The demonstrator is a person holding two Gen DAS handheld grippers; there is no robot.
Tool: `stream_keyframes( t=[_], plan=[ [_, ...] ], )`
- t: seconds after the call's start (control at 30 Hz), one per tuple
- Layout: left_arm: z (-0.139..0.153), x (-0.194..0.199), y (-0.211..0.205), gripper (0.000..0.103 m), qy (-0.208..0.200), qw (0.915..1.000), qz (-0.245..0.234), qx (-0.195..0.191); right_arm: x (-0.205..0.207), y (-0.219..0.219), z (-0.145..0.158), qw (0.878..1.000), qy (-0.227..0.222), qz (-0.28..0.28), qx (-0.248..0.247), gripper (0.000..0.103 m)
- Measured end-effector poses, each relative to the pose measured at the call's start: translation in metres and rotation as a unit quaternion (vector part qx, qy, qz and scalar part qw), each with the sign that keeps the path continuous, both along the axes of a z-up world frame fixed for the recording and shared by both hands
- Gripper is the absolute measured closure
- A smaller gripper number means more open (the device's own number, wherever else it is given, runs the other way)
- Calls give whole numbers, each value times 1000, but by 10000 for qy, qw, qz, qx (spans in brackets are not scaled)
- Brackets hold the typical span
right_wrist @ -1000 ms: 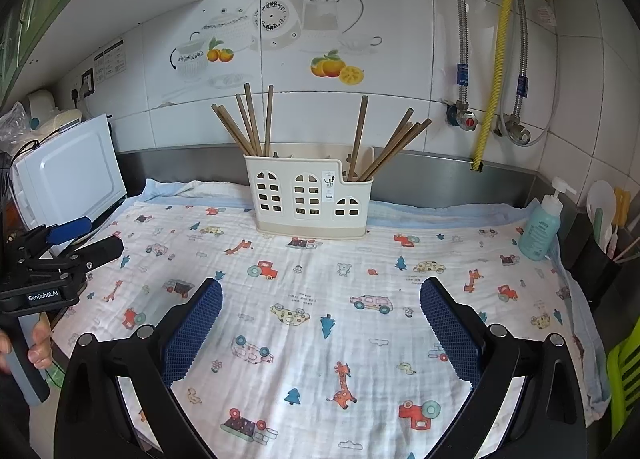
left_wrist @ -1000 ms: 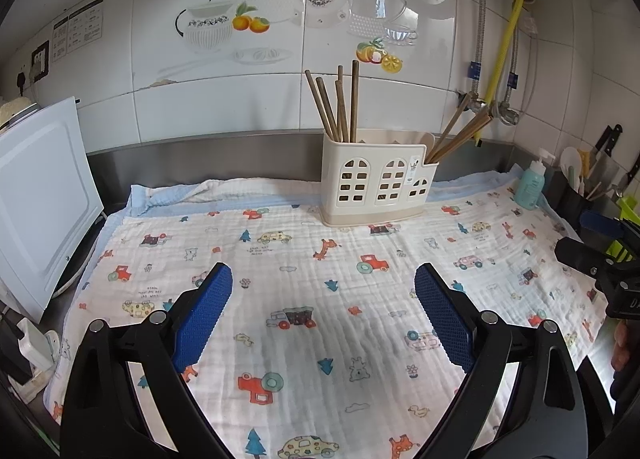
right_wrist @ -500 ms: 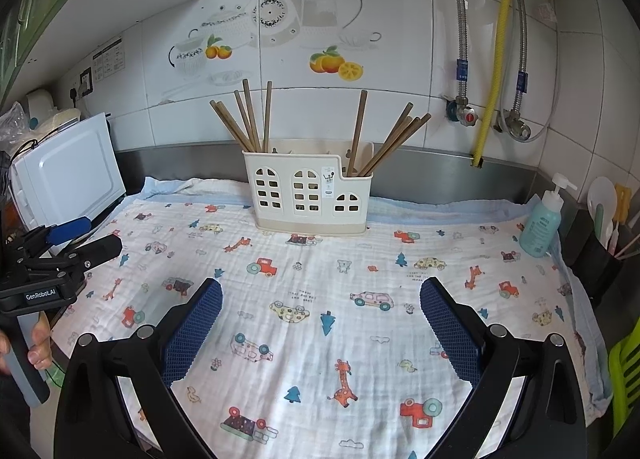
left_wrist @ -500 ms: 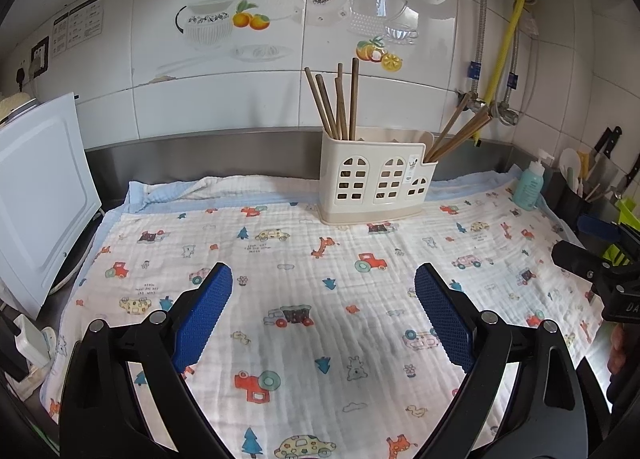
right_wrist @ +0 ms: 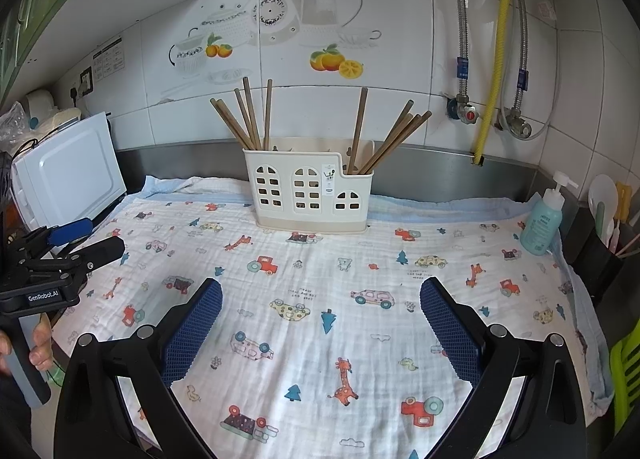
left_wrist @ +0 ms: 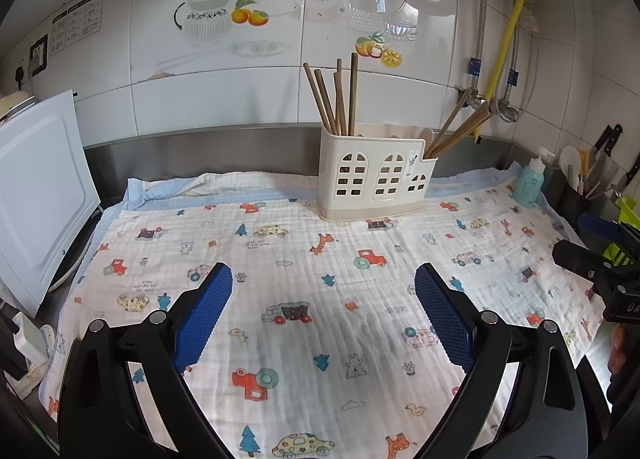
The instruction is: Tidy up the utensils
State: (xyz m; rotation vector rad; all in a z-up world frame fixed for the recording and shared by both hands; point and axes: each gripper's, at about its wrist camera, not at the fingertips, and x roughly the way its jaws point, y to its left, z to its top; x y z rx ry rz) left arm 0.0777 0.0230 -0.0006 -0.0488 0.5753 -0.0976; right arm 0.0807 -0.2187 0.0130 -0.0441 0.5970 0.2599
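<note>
Two grippers are hovering over the tabletop [right_wrist: 404, 163], both empty; left gripper [left_wrist: 324, 317] is sitting with jaws wide apart, nothing between the blue pads [left_wrist: 202, 321]; right gripper [right_wrist: 320, 327] is showing the same, jaws spread wide, pads [right_wrist: 448, 329] clear of the cloth [right_wrist: 320, 279]. Each is also showing in the other's view: left gripper at the left edge of the right wrist view with a hand [right_wrist: 38, 343] gripping its handle; right gripper at the right edge of the left wrist view.

Chopsticks are standing in a cream holder [right_wrist: 306, 195] with window cut-outs; holder is sitting upright on the far side of the cloth, near the steel backsplash; one bunch of chopsticks [right_wrist: 248, 119] is leaning in the left compartment; another bunch [right_wrist: 394, 139] is fanning out to the right from the low right compartment; a single stick is standing nearly upright beside that bunch.

Cloth is printed with cars, giraffes and trees and is covering most of the tabletop; no loose utensils are lying on it. A green soap bottle [right_wrist: 542, 219] is standing at the right end of the cloth; a white appliance [right_wrist: 70, 175] is sitting at the left end; a dark cup [left_wrist: 574, 195] with spoons and knives is sitting just past the bottle.
</note>
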Motion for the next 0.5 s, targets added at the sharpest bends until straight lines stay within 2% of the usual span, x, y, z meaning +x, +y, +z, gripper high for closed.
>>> stream_keyframes(
  t=[0.5],
  plan=[
    [-2,0,-2,11,16,10000,-36,-23,0,-1,-1,10000,26,-11,10,7]
  ],
)
